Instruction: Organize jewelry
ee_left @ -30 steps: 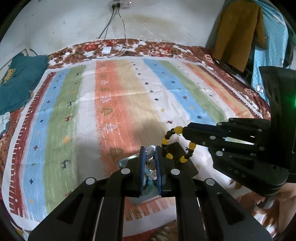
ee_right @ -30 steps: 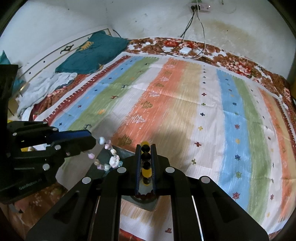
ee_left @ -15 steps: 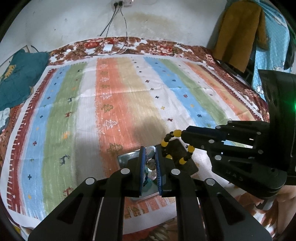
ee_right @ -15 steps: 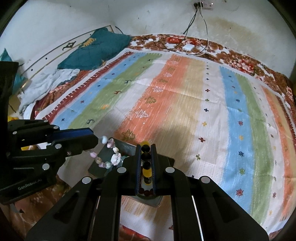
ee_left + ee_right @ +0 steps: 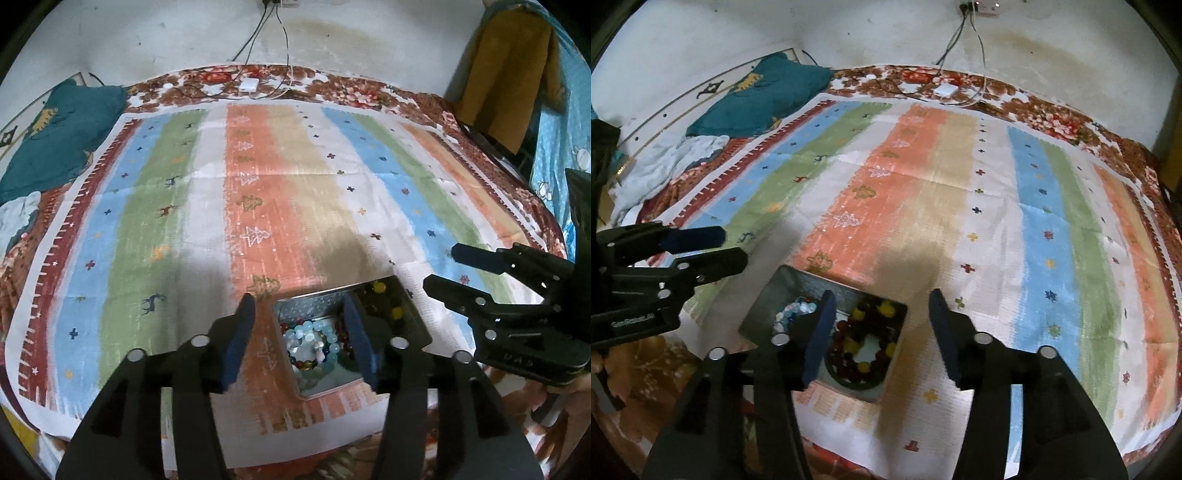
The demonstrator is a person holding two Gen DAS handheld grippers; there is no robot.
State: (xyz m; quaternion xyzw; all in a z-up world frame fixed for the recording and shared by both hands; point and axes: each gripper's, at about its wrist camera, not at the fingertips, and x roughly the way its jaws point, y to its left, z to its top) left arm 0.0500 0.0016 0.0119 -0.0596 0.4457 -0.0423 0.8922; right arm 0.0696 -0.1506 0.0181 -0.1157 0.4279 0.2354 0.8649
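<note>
Pale blue bracelet [image 5: 314, 343] and dark-and-yellow bracelet [image 5: 866, 343] lie in the tin [image 5: 314, 304].

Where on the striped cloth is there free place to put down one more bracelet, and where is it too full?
Free: the striped cloth between the metal tin and the floral border, and right of the tin in the right wrist view. Crowded: the tin itself, holding the pale blue bracelet and the dark red and yellow bracelet, with both open grippers above it.

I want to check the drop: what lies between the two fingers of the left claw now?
In the left wrist view, the open left claw frames the metal tin holding the pale blue bead bracelet.
</note>
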